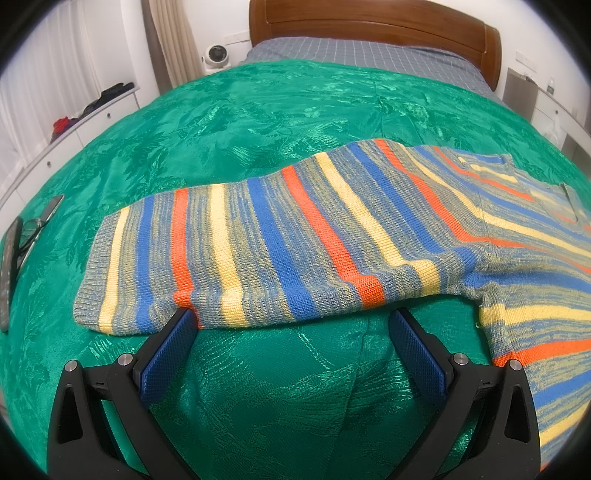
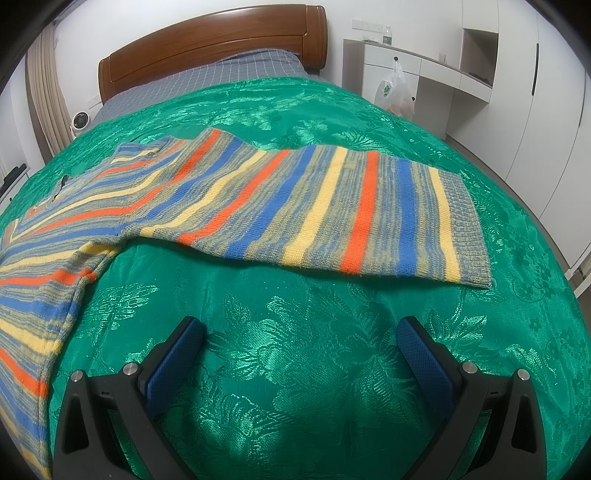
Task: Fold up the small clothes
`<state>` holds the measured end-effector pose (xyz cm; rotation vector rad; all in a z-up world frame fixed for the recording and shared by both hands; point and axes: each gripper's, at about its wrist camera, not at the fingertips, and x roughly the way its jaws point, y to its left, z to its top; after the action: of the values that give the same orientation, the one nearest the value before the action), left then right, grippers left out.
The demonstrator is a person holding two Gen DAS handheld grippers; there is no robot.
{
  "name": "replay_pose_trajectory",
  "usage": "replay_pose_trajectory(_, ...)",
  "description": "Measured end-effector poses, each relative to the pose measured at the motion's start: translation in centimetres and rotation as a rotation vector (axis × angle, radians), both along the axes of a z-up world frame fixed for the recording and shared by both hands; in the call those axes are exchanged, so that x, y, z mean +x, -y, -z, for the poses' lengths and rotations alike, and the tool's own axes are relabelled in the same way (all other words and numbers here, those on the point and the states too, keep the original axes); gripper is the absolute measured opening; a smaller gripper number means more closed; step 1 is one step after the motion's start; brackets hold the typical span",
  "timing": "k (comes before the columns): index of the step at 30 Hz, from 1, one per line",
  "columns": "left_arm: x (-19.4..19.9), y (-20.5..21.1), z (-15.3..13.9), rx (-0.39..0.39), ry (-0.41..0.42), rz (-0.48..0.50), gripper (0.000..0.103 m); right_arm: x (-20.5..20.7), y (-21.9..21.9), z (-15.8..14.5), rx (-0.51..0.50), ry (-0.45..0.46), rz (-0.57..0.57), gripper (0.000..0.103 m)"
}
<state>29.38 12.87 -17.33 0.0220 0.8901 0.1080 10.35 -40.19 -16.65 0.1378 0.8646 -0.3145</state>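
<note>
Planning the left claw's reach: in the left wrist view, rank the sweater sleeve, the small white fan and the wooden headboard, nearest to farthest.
1. Sweater sleeve, right at the open left claw, its hem over the left fingertip.
2. Small white fan, far left, beside the bed.
3. Wooden headboard, at the bed's far end.

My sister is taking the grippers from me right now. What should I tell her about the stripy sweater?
Left gripper: open, holding nothing, its tips right at the near edge of the left sleeve.
Right gripper: open, holding nothing, over bare green bedspread, short of the right sleeve.
The striped sweater lies flat on the bedspread, both sleeves spread straight out to the sides.
Done: sweater laid out. No fold shows yet.
Left: probably fold each sleeve in over the body, then fold the body.
</note>
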Motion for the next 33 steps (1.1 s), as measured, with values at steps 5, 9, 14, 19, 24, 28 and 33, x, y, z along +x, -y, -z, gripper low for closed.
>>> replay_pose_trajectory(5, -0.05, 0.04, -0.01, 0.0, 0.0, 0.0, 0.103, 0.01, -0.01, -0.01, 0.0, 0.0, 0.0, 0.103)
replay_pose_trajectory(9, 0.04, -0.03, 0.0, 0.0, 0.0, 0.0, 0.103, -0.05, 0.05, 0.08, 0.002, 0.003, 0.0, 0.103)
replay_pose_trajectory(14, -0.03, 0.02, -0.01, 0.0, 0.0, 0.0, 0.103, -0.08, 0.08, 0.13, 0.002, 0.003, 0.0, 0.103)
replay_pose_trajectory(19, -0.05, 0.04, -0.01, 0.0, 0.0, 0.0, 0.103, -0.09, 0.08, 0.12, 0.002, 0.004, -0.001, 0.103)
replay_pose_trajectory(24, 0.03, -0.03, 0.0, 0.0, 0.0, 0.0, 0.103, -0.15, 0.14, 0.08, 0.001, 0.002, -0.001, 0.103)
replay_pose_trajectory(28, -0.06, 0.04, -0.01, 0.0, 0.0, 0.0, 0.103, -0.12, 0.09, 0.07, 0.0, 0.002, -0.001, 0.103)
replay_pose_trajectory(33, -0.02, 0.0, 0.0, 0.0, 0.0, 0.0, 0.103, -0.1, 0.08, 0.04, 0.002, 0.005, -0.001, 0.103)
